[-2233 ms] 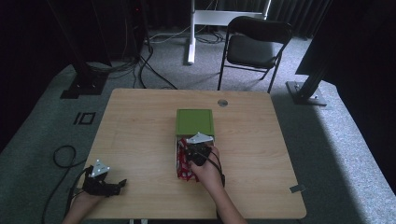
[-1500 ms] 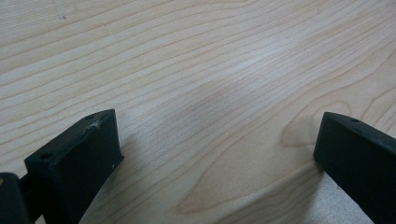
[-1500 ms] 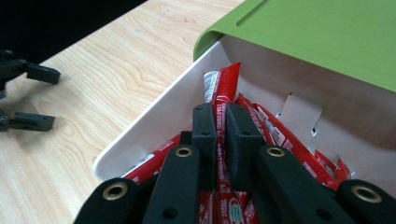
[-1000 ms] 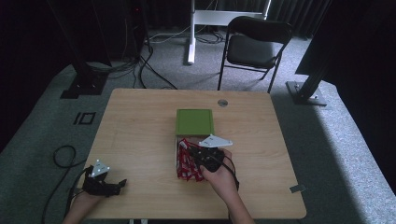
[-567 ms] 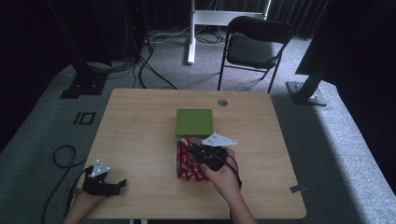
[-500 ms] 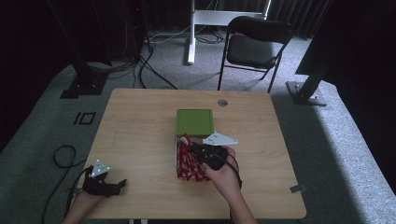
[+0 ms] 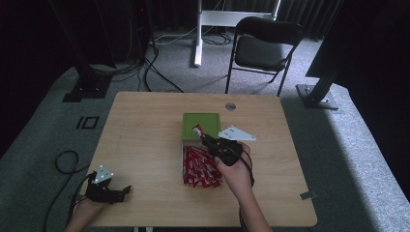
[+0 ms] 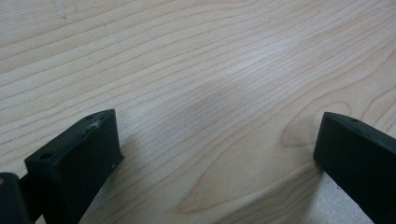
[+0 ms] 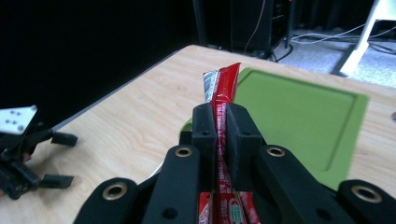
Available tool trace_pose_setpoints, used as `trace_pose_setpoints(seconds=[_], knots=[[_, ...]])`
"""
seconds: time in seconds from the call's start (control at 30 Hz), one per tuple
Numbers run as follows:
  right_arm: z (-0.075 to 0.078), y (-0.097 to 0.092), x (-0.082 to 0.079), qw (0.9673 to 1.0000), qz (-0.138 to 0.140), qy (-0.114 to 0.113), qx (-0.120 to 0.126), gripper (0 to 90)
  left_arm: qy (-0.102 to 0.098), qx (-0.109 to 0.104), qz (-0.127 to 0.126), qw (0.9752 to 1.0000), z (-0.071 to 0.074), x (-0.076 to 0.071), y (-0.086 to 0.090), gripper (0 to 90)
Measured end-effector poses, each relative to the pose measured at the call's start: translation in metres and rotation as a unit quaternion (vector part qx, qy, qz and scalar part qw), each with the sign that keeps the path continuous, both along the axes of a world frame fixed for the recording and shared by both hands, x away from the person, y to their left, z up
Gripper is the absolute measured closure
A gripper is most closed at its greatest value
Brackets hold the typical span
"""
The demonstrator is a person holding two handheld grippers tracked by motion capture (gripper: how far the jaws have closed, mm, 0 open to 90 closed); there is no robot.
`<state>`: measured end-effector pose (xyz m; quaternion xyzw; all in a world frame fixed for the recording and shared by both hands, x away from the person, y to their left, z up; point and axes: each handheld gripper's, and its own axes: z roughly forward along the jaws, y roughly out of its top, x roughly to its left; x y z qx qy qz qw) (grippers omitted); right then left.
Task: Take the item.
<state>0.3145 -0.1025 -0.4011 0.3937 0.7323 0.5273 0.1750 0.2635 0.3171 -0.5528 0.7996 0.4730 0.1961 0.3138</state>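
Right tongs (image 9: 223, 122) just lifted one red sachet (image 9: 225, 86) clear of the pile (image 7: 199, 166), clamped tight, probably box (image 7: 200, 125) next; left tongs (image 8: 219, 154) idle, apart

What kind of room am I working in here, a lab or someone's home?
Most likely a lab or recording studio: black curtains surround a light wooden table on grey carpet, with black stand bases, loose cables and a black folding chair behind.
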Motion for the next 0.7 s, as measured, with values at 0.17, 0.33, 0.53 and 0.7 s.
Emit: trace_pose_setpoints(seconds=[0.17, 0.33, 0.53, 0.7], knots=[[0.005, -0.011, 0.005, 0.9994, -0.032, -0.010, 0.009, 83.0, 0.000, 0.000, 0.000, 1.0000, 0.000, 0.000, 0.000, 1.4], [0.008, -0.022, 0.010, 0.9977, -0.063, -0.019, 0.012, 82.9, 0.000, 0.000, 0.000, 1.0000, 0.000, 0.000, 0.000, 1.4], [0.008, -0.033, 0.016, 0.9940, -0.104, -0.033, 0.007, 82.9, 0.001, 0.000, 0.000, 1.0000, 0.000, 0.000, 0.000, 1.4], [0.002, -0.043, 0.020, 0.9893, -0.140, -0.035, 0.025, 82.9, 0.000, 0.000, 0.000, 1.0000, 0.000, 0.000, 0.000, 1.4]])
